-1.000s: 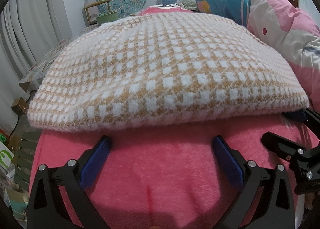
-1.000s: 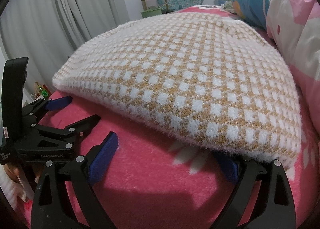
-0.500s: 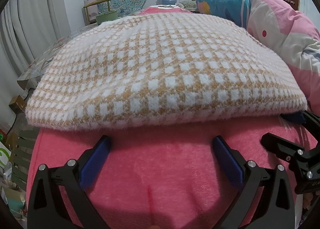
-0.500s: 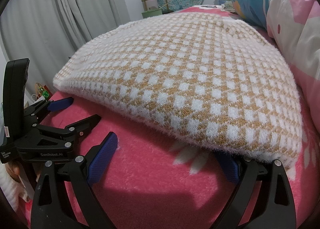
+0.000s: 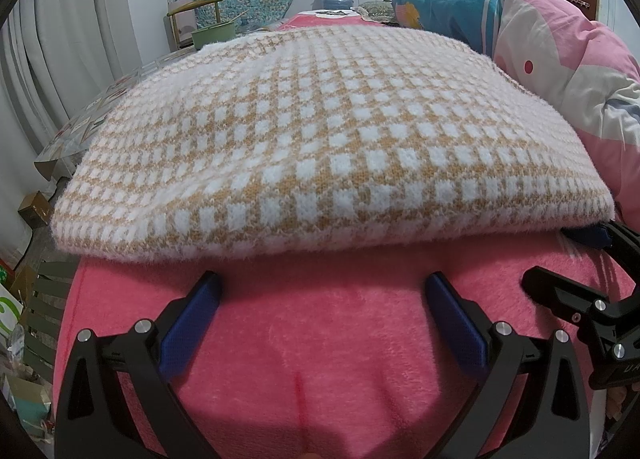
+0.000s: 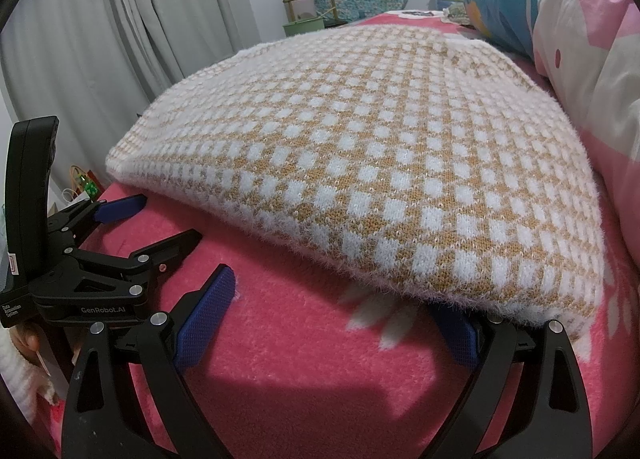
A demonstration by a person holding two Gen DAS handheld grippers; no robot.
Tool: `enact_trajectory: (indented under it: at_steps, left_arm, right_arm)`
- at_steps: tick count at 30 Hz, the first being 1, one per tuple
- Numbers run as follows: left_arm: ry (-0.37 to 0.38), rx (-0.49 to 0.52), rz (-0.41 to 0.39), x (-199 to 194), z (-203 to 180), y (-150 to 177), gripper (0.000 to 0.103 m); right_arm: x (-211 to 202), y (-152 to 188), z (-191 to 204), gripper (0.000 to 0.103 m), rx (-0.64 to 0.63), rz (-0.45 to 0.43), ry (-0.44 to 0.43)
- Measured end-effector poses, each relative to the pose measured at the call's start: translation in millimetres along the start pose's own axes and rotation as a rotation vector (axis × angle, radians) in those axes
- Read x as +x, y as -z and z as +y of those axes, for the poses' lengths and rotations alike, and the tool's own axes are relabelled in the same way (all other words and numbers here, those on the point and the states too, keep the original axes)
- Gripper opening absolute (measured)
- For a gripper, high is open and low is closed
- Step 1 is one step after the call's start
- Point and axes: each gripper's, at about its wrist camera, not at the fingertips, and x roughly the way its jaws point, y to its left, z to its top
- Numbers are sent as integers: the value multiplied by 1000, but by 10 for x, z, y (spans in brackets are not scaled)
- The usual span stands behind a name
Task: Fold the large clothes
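1. fuzzy tan-and-white checked knit: in the left wrist view the folded sweater (image 5: 320,147) lies on the pink fleece blanket (image 5: 320,339) and fills the frame from 9 to 3 o'clock, with its near folded edge just ahead of the fingertips.
2. the left gripper (image 5: 320,299) hangs low over the blanket with its blue pads (image 5: 192,323) spread wide and nothing between them. the pads stop just short of the sweater's edge.
3. at 3 o'clock the right gripper (image 5: 592,279) reaches in at the sweater's near right corner.
4. in the right wrist view the sweater (image 6: 380,163) runs from 10 to 4 o'clock. the right gripper (image 6: 340,311) has its fingers wide apart too. its right pad (image 6: 456,339) is tucked under the overhanging corner, and its left pad is clear on the blanket.
5. the left gripper (image 6: 160,219) shows at 9 o'clock, fingers apart, beside the sweater's near left corner.
6. judgement: the step looks like seating both grippers under the near edge for another fold. to do it well, slide each lower finger flat along the blanket under all the layers, near the two corners. close only on knit, not fleece, and lift both sides evenly.
7. risk, as i judge it: the loose fuzzy layers may part, so bite deep.
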Motion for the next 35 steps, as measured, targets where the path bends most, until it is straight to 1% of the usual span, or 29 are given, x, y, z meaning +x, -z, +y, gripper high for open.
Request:
enact_trajectory:
  at_steps: [35]
  left_arm:
    - [3,-1,-3,4,25,-1,99]
  right_arm:
    - [-7,10,23,90,0,-1,-1]
